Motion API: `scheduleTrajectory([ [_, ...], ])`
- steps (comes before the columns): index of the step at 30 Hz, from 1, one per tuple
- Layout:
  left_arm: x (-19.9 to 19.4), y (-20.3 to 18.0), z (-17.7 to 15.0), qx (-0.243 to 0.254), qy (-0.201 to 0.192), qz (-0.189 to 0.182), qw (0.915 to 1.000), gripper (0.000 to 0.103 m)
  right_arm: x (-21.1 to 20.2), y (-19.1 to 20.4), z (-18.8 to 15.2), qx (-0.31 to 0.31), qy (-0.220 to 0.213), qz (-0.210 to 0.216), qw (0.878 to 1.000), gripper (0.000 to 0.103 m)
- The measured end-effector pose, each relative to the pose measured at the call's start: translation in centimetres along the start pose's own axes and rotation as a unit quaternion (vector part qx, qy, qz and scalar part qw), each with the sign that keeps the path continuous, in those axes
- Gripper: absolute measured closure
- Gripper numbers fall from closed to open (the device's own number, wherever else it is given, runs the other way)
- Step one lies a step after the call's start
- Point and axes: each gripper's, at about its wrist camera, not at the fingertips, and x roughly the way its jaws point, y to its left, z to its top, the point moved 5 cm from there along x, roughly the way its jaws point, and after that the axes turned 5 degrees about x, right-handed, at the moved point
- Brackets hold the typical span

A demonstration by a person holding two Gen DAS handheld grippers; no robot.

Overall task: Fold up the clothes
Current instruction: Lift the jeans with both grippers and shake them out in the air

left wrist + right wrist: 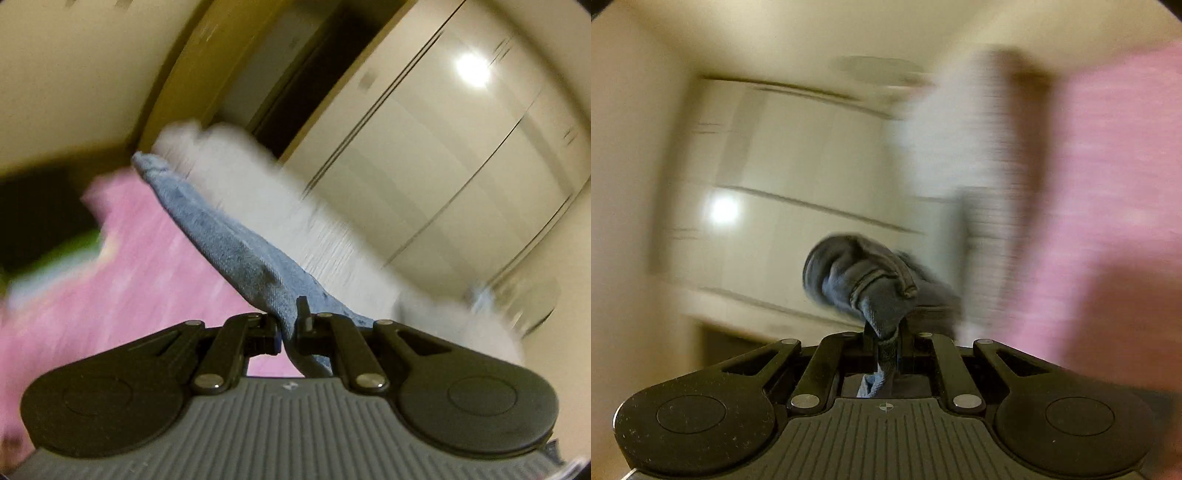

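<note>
Blue denim garment (236,251), held at both ends.
Left gripper (288,325) and right gripper (886,332) pinch its coarse, bunched cloth tightly.

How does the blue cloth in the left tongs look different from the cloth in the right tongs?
In the left tongs the blue cloth stretches away taut and looks light blue. In the right tongs the cloth is bunched in a knot and looks darker. Both tongs are shut on fabric.
</note>
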Motion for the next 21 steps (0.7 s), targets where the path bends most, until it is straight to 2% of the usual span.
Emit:
scheduleTrajectory([
  [1, 1.7, 2.1, -4.7, -0.021, 0.043, 0.022, 0.9986, 0.099, -0.9, -4.1, 0.5, 0.007, -0.002, -0.048, 0.999, 0.096],
  [3, 5.1, 6.0, -13.4, -0.053, 0.113, 0.067, 0.9899, 0.099, -1.8, -12.2, 1.7, 0.020, -0.009, -0.149, 0.989, 0.096],
  [4, 6.7, 7.7, -17.5, -0.057, 0.143, 0.097, 0.9834, 0.099, -2.0, -16.4, 2.2, 0.029, -0.010, -0.201, 0.979, 0.096],
  [6, 9.3, 10.7, -24.9, -0.059, 0.193, 0.157, 0.9666, 0.099, -2.7, -24.5, 3.0, 0.048, -0.012, -0.301, 0.952, 0.096],
  [8, 10.2, 12.7, -30.0, -0.086, 0.217, 0.198, 0.9521, 0.099, -3.7, -30.7, 2.3, 0.074, -0.006, -0.376, 0.924, 0.096],
  [9, 10.0, 13.1, -31.6, -0.096, 0.213, 0.209, 0.9497, 0.099, -4.2, -33.5, 1.9, 0.085, -0.002, -0.410, 0.908, 0.096],
  [10, 9.6, 13.3, -31.7, -0.094, 0.203, 0.208, 0.9522, 0.099, -4.7, -34.9, 1.8, 0.089, 0.001, -0.422, 0.902, 0.096],
  [12, 9.0, 13.4, -31.0, -0.084, 0.181, 0.201, 0.9591, 0.099, -5.3, -35.5, 2.1, 0.086, 0.003, -0.399, 0.913, 0.096],
  [14, 8.6, 12.4, -28.3, -0.065, 0.152, 0.174, 0.9708, 0.099, -5.4, -33.7, 2.4, 0.063, 0.021, -0.363, 0.929, 0.096],
  [17, 5.8, 9.6, -24.8, -0.045, 0.070, 0.114, 0.9900, 0.099, -5.9, -29.5, 2.8, 0.020, 0.039, -0.288, 0.957, 0.096],
  [18, 4.6, 8.8, -23.8, -0.038, 0.042, 0.097, 0.9937, 0.099, -6.2, -27.7, 3.0, 0.005, 0.040, -0.254, 0.966, 0.096],
  [19, 3.7, 8.6, -23.6, -0.030, 0.027, 0.096, 0.9946, 0.099, -6.5, -26.3, 3.1, -0.016, 0.041, -0.222, 0.974, 0.096],
  [21, 2.8, 9.4, -24.3, -0.017, 0.018, 0.108, 0.9939, 0.098, -6.9, -25.3, 3.0, -0.045, 0.044, -0.203, 0.977, 0.096],
])
